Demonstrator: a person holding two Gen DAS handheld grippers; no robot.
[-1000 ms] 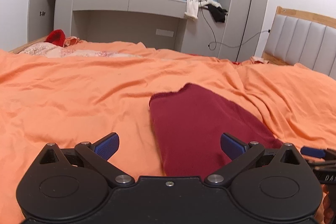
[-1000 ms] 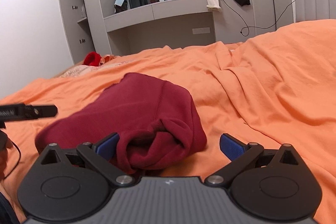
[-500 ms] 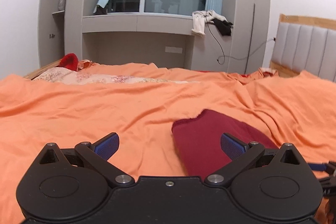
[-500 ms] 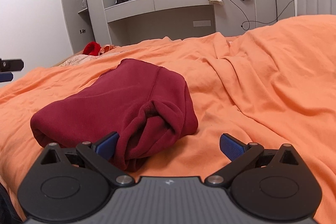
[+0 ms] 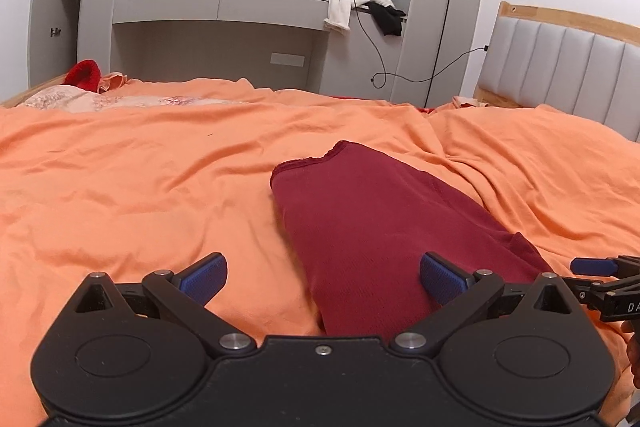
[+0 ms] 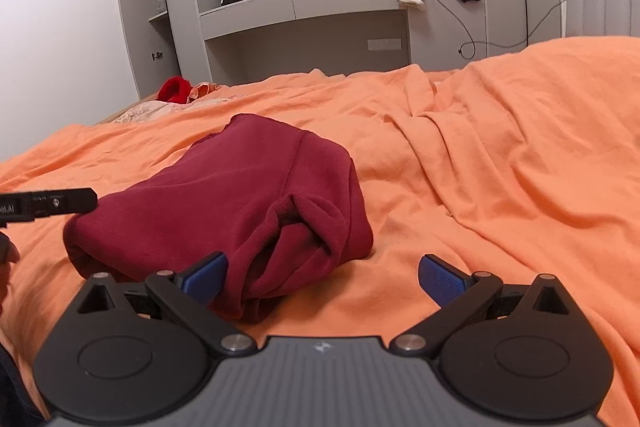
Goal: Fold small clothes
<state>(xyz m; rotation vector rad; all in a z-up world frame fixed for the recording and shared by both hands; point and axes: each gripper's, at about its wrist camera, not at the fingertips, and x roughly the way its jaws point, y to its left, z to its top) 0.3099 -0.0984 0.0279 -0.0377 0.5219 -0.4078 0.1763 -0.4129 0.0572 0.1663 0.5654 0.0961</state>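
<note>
The garment (image 5: 384, 227) lies on the bed (image 5: 140, 187) already folded into a bundle — both grippers, left (image 5: 323, 277) and right (image 6: 322, 277), wide and empty — so only tidying its bunched end seems left.

One maroon garment (image 5: 384, 219), one orange bedsheet (image 5: 140, 179), two grippers.

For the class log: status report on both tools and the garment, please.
Left tool open, empty. Right tool open, empty. Dark red garment folded into a bundle on the orange bedsheet, one end bunched. Nothing in the way.
</note>
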